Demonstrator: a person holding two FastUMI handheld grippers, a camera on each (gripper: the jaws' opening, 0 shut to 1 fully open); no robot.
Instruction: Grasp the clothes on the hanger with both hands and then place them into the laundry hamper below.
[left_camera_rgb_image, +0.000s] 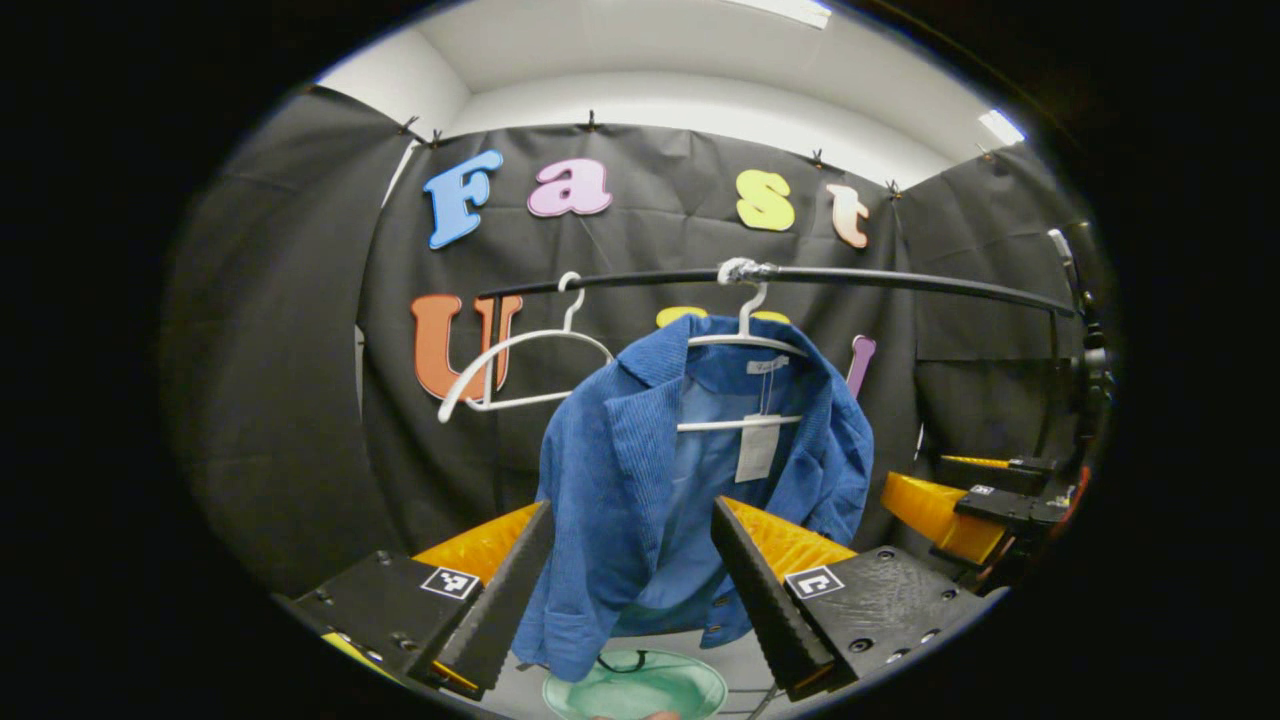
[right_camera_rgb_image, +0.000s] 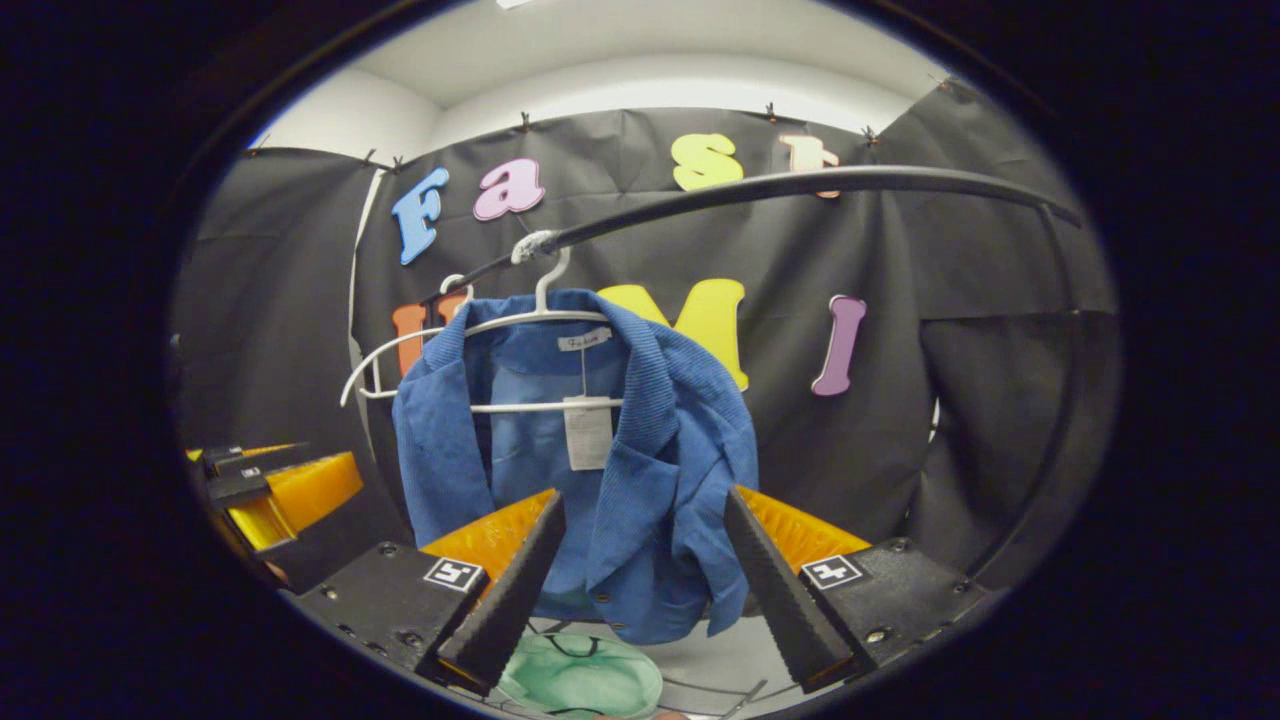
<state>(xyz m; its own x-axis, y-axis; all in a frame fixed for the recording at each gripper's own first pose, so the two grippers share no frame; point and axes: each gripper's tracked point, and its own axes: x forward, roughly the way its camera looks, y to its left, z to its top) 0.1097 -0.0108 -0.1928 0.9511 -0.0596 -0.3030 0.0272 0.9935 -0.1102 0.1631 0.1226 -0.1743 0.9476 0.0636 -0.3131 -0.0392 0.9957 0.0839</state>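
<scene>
Blue jacket (left_camera_rgb_image: 640, 480) on white hanger (left_camera_rgb_image: 745, 340) — green hamper (left_camera_rgb_image: 640, 688) below.

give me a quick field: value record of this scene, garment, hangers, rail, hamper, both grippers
garment: blue jacket, on a white hanger, tag inside
spare hanger: empty white hanger, beside it
rail: black rail, carries both hangers
hamper: green hamper, below the jacket
left gripper: open, apart from the jacket
right gripper: open, apart from the jacket

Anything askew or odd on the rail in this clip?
The blue jacket hangs lopsided on its white hanger, one front panel drooping lower. Beside it an empty hanger hangs tilted. Nothing looks damaged.
</scene>
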